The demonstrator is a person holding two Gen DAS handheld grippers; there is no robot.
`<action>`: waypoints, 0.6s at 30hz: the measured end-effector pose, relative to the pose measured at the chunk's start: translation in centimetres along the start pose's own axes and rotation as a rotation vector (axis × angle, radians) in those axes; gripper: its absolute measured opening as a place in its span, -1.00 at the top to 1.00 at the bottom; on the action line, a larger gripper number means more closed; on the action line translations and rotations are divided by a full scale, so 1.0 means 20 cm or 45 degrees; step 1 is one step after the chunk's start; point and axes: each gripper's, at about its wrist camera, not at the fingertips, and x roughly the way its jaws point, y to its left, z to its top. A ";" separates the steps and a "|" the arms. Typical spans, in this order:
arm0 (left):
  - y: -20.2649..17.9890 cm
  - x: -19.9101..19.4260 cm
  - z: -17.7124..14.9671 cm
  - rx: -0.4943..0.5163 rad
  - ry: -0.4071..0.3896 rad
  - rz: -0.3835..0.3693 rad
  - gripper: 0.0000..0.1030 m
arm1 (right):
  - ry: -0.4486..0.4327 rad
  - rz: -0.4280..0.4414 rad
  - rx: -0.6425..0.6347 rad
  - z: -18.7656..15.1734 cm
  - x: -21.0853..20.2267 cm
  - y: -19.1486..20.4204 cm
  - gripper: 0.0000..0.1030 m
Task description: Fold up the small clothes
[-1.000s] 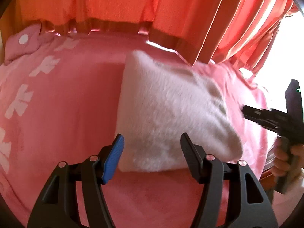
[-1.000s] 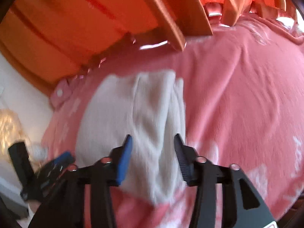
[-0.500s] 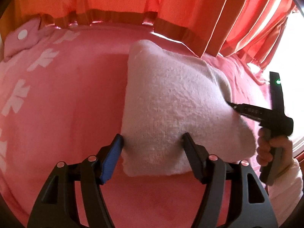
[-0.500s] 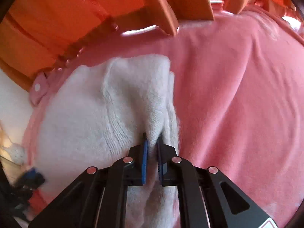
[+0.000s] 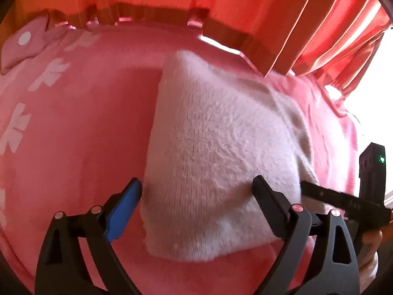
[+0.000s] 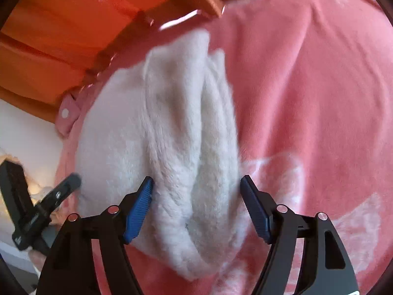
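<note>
A fluffy white garment (image 5: 216,152) lies folded on the pink blanket (image 5: 73,135). It also shows in the right wrist view (image 6: 172,135), with soft ridges along its near side. My left gripper (image 5: 197,194) is open, its fingers on either side of the garment's near edge. My right gripper (image 6: 196,189) is open over the garment's ridged end, holding nothing. In the left wrist view the right gripper (image 5: 343,201) reaches in from the right edge. In the right wrist view the left gripper (image 6: 49,201) shows at the lower left.
Orange-red curtains (image 5: 245,5) hang along the far side of the bed. A pink pillow with a white dot (image 5: 24,41) lies at the far left corner. The blanket (image 6: 307,98) has white flower prints. Bright window light is at the right.
My right gripper was shut on the garment's fold half a second ago and has opened, letting it go. The left gripper stays open and has moved closer over the garment's edge.
</note>
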 end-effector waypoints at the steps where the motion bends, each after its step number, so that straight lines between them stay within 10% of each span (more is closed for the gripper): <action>1: 0.00 0.02 0.00 -0.009 0.011 -0.002 -0.77 | 0.000 0.003 -0.001 0.00 0.01 0.00 -0.43; 18: 0.09 0.25 0.04 -0.134 0.040 -0.136 -0.91 | -0.034 0.032 -0.053 0.09 0.13 0.05 -0.68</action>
